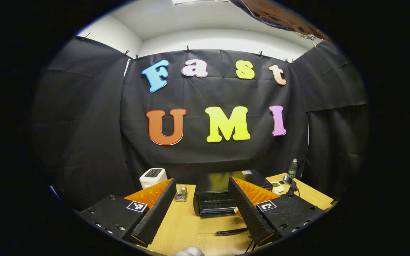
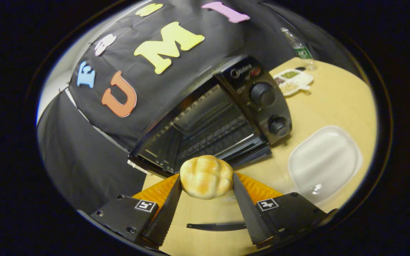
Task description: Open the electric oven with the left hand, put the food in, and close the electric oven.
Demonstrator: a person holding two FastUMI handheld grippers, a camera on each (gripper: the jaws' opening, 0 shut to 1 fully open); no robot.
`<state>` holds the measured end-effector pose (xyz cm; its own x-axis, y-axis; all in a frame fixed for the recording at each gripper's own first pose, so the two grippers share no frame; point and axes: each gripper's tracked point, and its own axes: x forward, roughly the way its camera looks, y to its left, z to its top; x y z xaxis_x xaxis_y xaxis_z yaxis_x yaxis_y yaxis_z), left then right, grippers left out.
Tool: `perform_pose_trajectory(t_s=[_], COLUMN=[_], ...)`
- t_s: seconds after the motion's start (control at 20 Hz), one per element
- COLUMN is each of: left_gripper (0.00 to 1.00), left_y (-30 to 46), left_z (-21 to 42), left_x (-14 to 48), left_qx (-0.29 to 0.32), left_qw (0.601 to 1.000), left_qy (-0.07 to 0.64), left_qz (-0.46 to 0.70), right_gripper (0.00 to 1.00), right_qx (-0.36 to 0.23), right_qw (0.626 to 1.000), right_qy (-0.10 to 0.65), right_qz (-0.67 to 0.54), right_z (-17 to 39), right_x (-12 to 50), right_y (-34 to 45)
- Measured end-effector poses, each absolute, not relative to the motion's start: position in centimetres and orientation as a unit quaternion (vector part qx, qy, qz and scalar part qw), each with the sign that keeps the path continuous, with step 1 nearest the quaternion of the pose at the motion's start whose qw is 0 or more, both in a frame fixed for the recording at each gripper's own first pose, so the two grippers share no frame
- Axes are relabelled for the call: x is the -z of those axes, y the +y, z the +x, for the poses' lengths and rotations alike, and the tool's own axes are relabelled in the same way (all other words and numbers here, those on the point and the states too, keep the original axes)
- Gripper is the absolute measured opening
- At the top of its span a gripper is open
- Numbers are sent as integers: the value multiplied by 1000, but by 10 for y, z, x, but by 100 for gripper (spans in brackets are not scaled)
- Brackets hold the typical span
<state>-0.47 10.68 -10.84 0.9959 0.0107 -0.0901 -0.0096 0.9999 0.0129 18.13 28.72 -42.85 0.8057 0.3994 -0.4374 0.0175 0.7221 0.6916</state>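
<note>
The black electric oven (image 1: 212, 199) stands on the wooden table (image 1: 183, 227) with its glass door folded down flat; the door handle (image 1: 231, 232) lies nearest me. My left gripper (image 1: 201, 180) hangs open in front of the oven, nothing between its fingers. In the right gripper view the oven (image 2: 226, 117) is close and tilted, its wire rack and dark cavity showing. My right gripper (image 2: 206, 176) is shut on a golden bread roll (image 2: 206, 176), held just before the oven's mouth, above the lowered door and its handle (image 2: 215, 226).
A white toaster (image 1: 152, 176) and a small shiny holder (image 1: 180, 193) stand left of the oven. Right of it are a divided dish of grains (image 2: 292, 81), a water bottle (image 2: 299, 46) and an empty white plate (image 2: 324, 161).
</note>
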Motion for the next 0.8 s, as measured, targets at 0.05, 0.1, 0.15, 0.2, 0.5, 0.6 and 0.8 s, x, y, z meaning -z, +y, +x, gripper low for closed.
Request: perform_pose_trajectory(t_s=[0.05,0.1,0.15,0.2,0.5,0.6,0.8], left_gripper=[95,96,96,95,96,96,96], left_y=[109,111,112,112,113,112,114], left_z=[-5,-5,-4,-4,-4,-3,-1], left_x=[111,113,113,113,122,124,132], left_qx=[-5,-6,-6,-6,0,3,2], left_qw=[999,999,999,999,998,998,998], left_qy=[48,50,51,53,59,63,69], left_qz=[8,9,10,9,7,7,9], right_gripper=[88,88,85,85,88,88,88], right_qx=[-107,-103,-104,-102,-68,-57,-30], right_qw=[878,877,877,877,890,902,935], right_qy=[293,292,290,287,253,247,232], right_qz=[364,368,368,371,374,350,268], right_z=[184,188,194,200,246,259,279], right_x=[432,436,437,437,428,428,430], right_y=[293,298,303,306,305,308,311])
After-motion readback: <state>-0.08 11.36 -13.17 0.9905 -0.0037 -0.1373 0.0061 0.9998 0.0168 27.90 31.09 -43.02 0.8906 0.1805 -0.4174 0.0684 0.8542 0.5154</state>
